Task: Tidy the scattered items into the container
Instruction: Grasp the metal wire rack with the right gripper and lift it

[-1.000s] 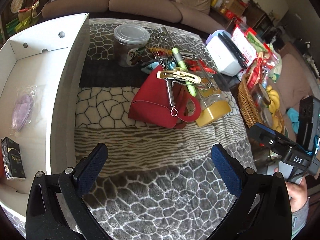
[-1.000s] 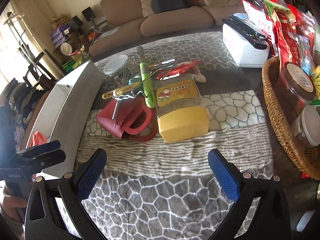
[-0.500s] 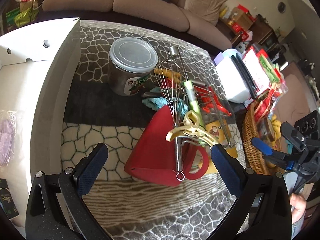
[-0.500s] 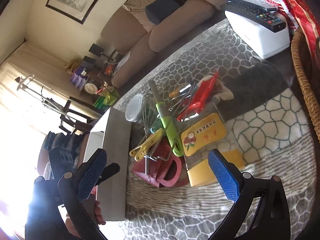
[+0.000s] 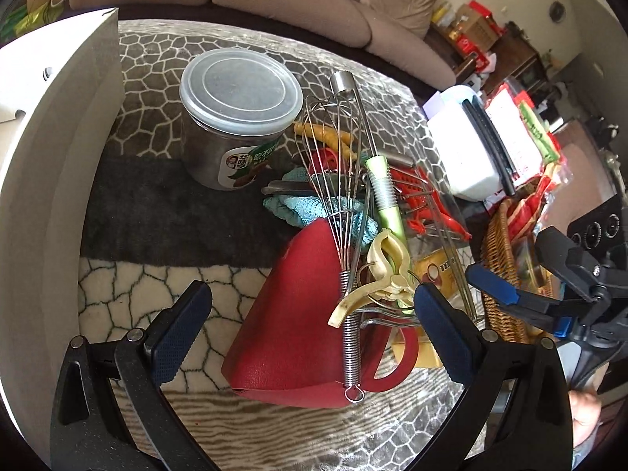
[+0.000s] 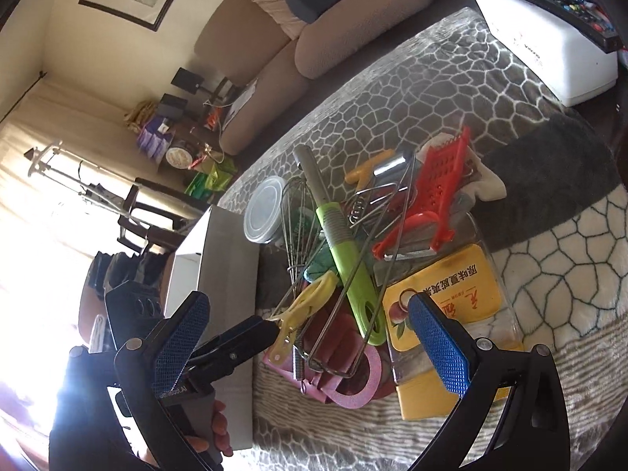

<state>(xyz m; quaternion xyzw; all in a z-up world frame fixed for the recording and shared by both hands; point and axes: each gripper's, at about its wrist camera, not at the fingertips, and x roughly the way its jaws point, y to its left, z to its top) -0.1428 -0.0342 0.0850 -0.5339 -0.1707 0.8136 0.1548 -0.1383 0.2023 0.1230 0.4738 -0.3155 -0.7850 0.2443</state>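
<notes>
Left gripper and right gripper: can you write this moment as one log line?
left gripper: open, above red pouch | right gripper: open, empty | whisk: on the pile | white box: beside pile

White box (image 5: 59,125) — interior cut off

The right gripper (image 6: 306,337) hangs wide open over a heap of utensils: a green-handled tool (image 6: 349,259), a whisk (image 6: 300,219) and a red grater (image 6: 435,200). The left gripper (image 6: 259,331) reaches in beside the white box (image 6: 227,274), its tips at a yellow clip (image 6: 302,306).

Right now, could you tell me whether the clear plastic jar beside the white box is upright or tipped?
Upright: the clear plastic jar stands on its base, flat lid facing up.
</notes>
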